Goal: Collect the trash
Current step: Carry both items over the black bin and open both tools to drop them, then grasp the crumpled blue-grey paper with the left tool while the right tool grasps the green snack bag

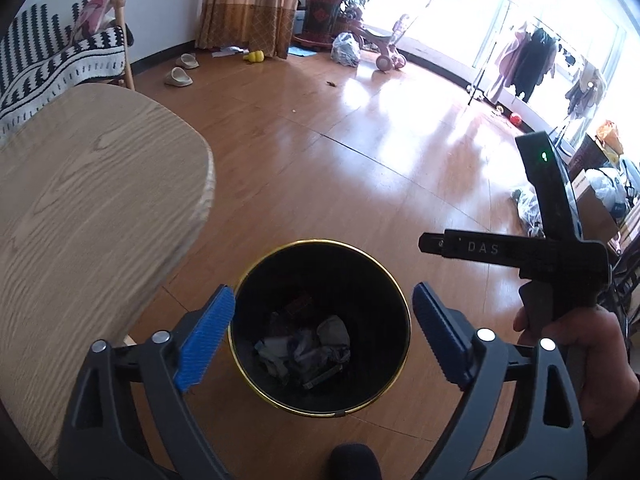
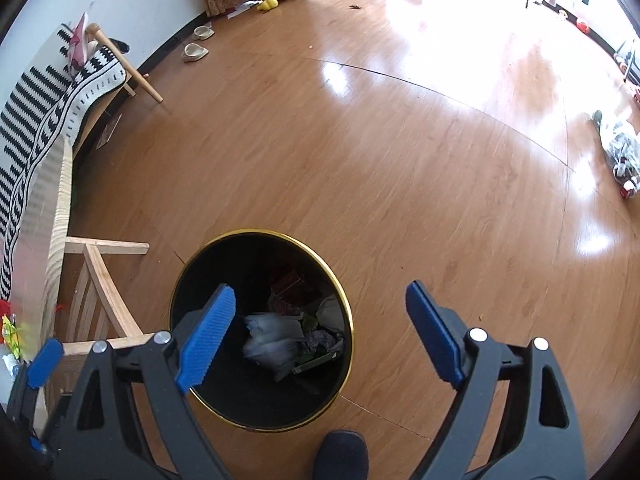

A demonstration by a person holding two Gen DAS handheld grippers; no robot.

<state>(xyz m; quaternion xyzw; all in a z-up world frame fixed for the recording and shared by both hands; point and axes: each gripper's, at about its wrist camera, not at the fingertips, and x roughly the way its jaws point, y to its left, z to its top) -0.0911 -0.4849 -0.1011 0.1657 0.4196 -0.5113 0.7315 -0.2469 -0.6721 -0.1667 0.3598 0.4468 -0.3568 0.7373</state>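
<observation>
The left gripper (image 1: 324, 332) hangs over the bin (image 1: 240, 356) with its jaws spread wide and nothing between the blue pads (image 1: 206, 338); neither pad touches the rim. The right gripper (image 2: 320, 332) is also wide open and empty, its left pad above the bin's mouth and its right pad over bare floor (image 2: 400, 160). In the left wrist view a hand (image 1: 588, 356) at the right edge holds the black handle of the other gripper, which stands clear of the bin.

The bin is black inside with a gold rim and stands on the wooden floor, just beside the corner of a light wooden table (image 1: 80, 208). Crumpled paper and wrappers (image 1: 304, 350) lie in a heap at its bottom; in the right wrist view one pale piece (image 2: 268, 340) is blurred. A dark rounded shape, perhaps a shoe toe (image 2: 340, 456), shows just below the bin.

Farther off, a bench with a black-and-white striped cover (image 1: 48, 60) stands by the wall, with a pair of slippers (image 1: 178, 77) near it. Beyond are a yellow toy (image 1: 255, 56), a curtain (image 1: 248, 4), a potted plant (image 1: 324, 12), a pink tricycle (image 1: 384, 48) and clothes on a rack (image 1: 528, 60).
</observation>
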